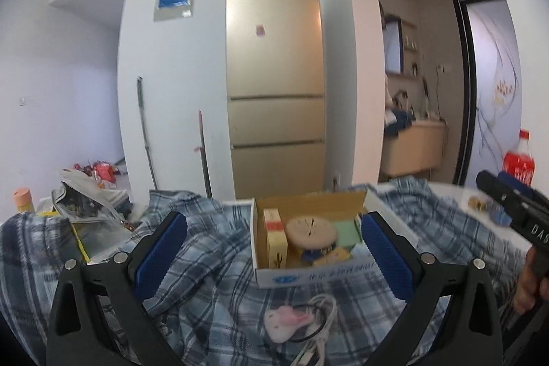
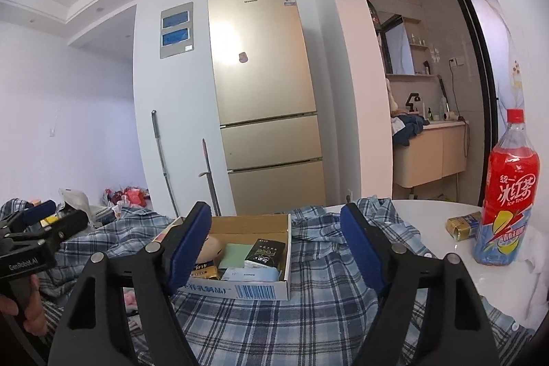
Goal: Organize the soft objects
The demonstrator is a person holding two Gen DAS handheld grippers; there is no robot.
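- The left gripper (image 1: 272, 240) is seen with its jaws spread wide, nothing pinched between them; the blue pads (image 1: 161, 249) stand clear of the cloth below.
- Below and between the left jaws, nearest the camera, a pink and white plug with a coiled white cable (image 1: 308, 328) is laid on the plaid shirt (image 1: 212, 266).
- The right gripper (image 2: 276, 249) is likewise held with jaws apart and empty; the shirt is spread beneath them, not touched by the pads.
- The rumpled blue plaid shirt is draped over the white round surface (image 2: 456, 215), reaching past both jaws on either side.
- Just beyond the jaw tips, between them in the left wrist view, an open cardboard box (image 1: 308, 276) is set on the shirt; small cartons and a round tan lid are held inside it.
- To the right of the right jaws, a red iced-tea bottle (image 2: 507, 194) is stood upright on the bare surface, with a small gold packet (image 2: 463, 225) just beside it.
- Left of the left jaws, a clutter of bags and an orange-capped container (image 1: 22, 199) is seen.
- Farther off, a gold fridge (image 2: 264, 98) is stood against the white wall, with two long-handled tools leaned to its left.
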